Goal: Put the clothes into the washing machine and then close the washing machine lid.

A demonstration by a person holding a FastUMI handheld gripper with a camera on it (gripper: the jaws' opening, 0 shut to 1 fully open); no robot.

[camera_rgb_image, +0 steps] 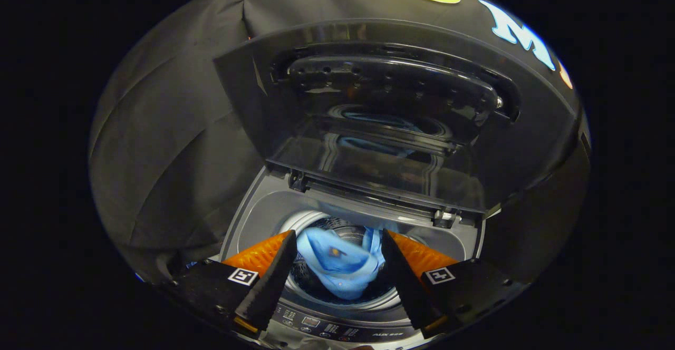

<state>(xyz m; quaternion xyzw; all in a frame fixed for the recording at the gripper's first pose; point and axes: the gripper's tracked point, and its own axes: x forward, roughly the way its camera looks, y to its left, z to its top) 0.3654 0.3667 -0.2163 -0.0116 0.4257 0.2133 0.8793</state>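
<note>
Blue shirt (pixel 340 265) lies down in the drum (pixel 337 229) at the bottom middle, so we hold our gripper (pixel 336 244) wide open above it, with the lid (pixel 379 123) up behind, ready to shut.

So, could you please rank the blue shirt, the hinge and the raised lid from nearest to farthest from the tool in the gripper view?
1. Blue shirt: in the drum, between the open tool's fingers.
2. Hinge: beyond the drum, at the lid's base.
3. Lid: upright, farthest back.
</note>
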